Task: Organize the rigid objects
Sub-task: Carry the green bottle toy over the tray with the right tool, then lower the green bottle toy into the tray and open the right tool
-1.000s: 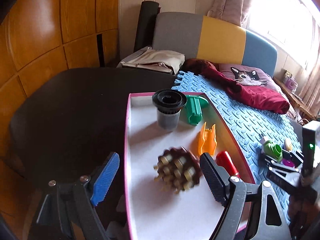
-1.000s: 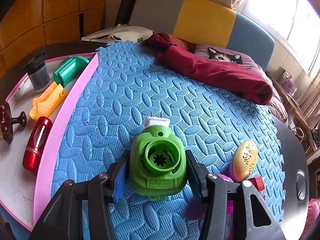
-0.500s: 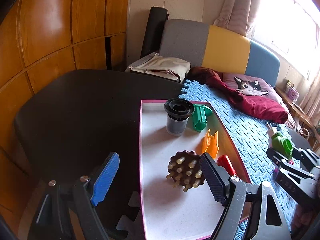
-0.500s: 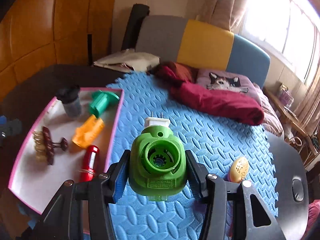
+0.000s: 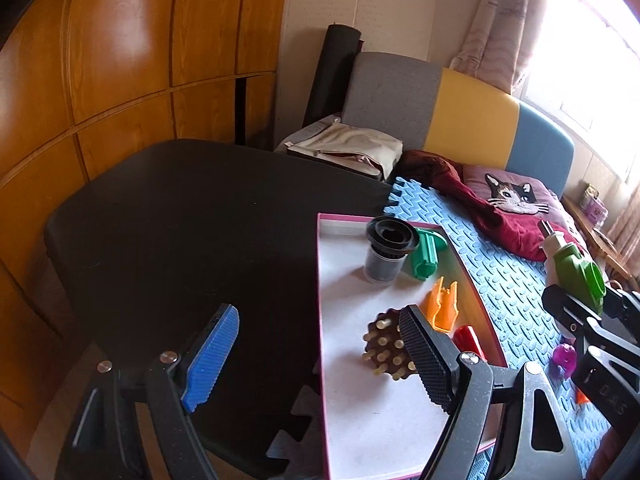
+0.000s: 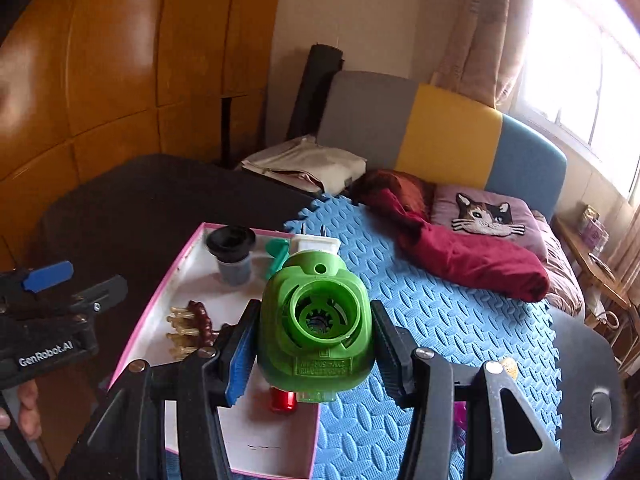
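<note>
Plug-in (image 6: 316, 320): green rigid plastic, judged light and smooth, clamped by its flat sides in right gripper (image 6: 312, 354), aloft over tray (image 6: 160, 292) near edge. Left gripper (image 5: 320, 356) gapes empty, left of tray.

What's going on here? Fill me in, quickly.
A person is sorting small things into a pink-edged tray. The right gripper is shut on a green plug-in device, held in the air near the tray's edge by the blue foam mat. The left gripper is open and holds nothing, beside the tray. Already in the tray: a black cup, a green piece, an orange clip, a brown spiky brush and a red tube.
</note>
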The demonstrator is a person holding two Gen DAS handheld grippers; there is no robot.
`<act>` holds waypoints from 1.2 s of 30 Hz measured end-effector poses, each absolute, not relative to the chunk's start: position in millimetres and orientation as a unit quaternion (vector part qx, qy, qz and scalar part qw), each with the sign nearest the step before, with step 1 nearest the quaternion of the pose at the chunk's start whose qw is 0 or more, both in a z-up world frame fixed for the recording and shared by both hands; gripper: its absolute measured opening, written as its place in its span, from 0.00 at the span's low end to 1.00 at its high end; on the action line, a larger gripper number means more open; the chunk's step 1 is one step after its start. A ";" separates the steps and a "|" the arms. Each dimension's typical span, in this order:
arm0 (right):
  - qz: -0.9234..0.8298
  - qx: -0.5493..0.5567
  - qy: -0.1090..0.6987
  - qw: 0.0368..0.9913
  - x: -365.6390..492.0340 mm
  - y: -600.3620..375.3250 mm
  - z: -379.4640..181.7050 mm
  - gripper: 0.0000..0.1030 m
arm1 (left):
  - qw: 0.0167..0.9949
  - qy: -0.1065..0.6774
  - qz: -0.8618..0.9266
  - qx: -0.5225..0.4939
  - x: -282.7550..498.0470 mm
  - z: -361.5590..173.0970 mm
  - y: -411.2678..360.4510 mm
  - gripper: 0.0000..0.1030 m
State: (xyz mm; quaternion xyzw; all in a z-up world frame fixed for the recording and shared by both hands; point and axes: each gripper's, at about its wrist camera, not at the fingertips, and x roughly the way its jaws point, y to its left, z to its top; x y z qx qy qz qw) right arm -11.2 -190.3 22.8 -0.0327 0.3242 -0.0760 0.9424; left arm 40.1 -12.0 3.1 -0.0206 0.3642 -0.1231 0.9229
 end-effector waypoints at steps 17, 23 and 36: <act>-0.056 -0.040 0.326 0.943 -4.1 -168.9 28.0 0.51 | 0.921 0.372 -0.112 -0.037 45.0 -2.7 3.6 0.81; -0.054 -0.031 0.358 0.932 3.4 -170.9 7.1 0.51 | 0.922 0.371 -0.103 -0.037 45.9 -4.1 8.8 0.81; -0.045 -0.057 0.458 0.886 54.5 -156.4 -78.6 0.51 | 0.924 0.371 -0.094 -0.010 42.7 -10.6 10.4 0.81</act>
